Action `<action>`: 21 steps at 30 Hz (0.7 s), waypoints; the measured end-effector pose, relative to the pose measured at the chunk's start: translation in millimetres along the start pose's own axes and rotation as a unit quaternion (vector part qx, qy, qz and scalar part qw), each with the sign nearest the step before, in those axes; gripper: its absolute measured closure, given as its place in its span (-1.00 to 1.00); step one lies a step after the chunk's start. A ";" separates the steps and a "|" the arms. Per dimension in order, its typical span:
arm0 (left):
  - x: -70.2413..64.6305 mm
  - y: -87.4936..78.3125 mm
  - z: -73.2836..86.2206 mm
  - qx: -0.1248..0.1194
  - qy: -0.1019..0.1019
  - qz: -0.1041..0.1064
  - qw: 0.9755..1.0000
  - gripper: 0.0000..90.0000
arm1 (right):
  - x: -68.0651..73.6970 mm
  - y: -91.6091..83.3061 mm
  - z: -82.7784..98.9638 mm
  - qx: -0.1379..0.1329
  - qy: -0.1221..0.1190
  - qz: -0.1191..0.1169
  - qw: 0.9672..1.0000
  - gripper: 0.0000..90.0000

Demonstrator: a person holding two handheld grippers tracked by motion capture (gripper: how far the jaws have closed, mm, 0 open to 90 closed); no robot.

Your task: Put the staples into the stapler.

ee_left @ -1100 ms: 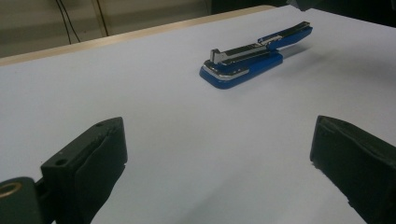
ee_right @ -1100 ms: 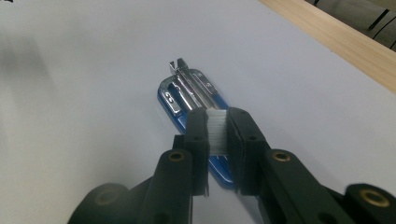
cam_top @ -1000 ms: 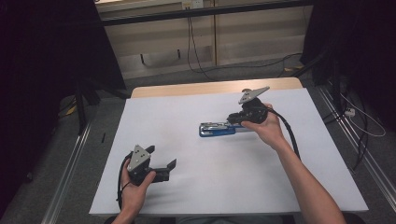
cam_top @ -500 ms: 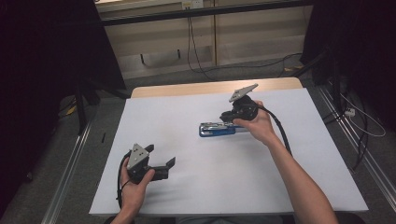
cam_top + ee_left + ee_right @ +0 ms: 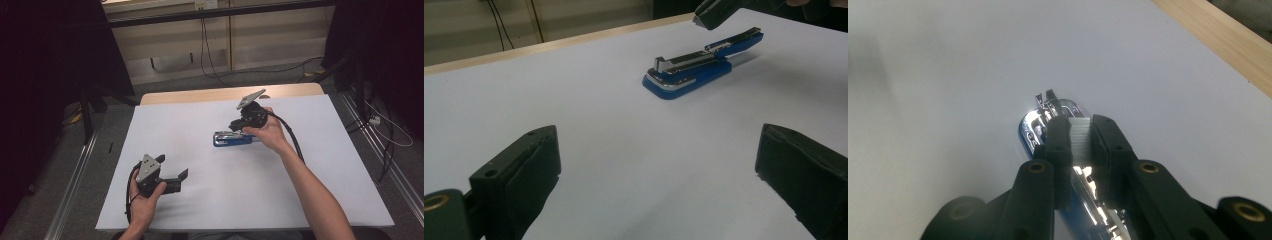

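Your right gripper (image 5: 1079, 131) is clamped on a strip of staples (image 5: 1079, 142), directly above the open blue stapler (image 5: 232, 138). You're loading it; next, lower the strip squarely into the channel below.

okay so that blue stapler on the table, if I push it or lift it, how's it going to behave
The blue stapler looks rigid, and probably heavy for its size given its metal parts. Its flat base should slide on the smooth white table cover rather than roll. The top arm stands hinged open, so it may swing when lifted by the strip of staples that the right tool pinches.
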State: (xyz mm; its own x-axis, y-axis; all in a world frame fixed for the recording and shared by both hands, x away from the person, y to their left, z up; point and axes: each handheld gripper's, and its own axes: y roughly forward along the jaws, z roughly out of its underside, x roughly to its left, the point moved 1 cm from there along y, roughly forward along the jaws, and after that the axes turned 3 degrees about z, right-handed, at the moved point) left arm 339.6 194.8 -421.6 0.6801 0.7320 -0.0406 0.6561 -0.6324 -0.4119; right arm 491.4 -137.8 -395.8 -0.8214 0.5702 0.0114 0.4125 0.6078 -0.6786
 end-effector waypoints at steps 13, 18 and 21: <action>1.7 -0.7 0.1 -0.004 -0.007 -0.002 1.000 -0.90 | -2.7 14.4 -4.9 0.016 -0.003 -0.002 1.000 0.76; 2.2 -0.3 0.1 -0.003 -0.009 -0.001 1.000 -0.90 | -4.5 19.5 -6.9 0.019 -0.007 -0.001 1.000 0.76; 2.3 -0.3 0.1 -0.003 -0.009 0.000 1.000 -0.90 | -3.9 23.2 -8.0 0.021 -0.012 -0.002 1.000 0.76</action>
State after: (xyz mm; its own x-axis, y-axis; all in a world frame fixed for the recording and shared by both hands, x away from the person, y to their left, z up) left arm 340.9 196.7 -421.7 0.6739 0.7367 -0.0562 0.6585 -0.6333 -0.4066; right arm 507.3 -121.5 -405.7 -0.8325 0.5541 -0.0022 0.3923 0.5867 -0.7085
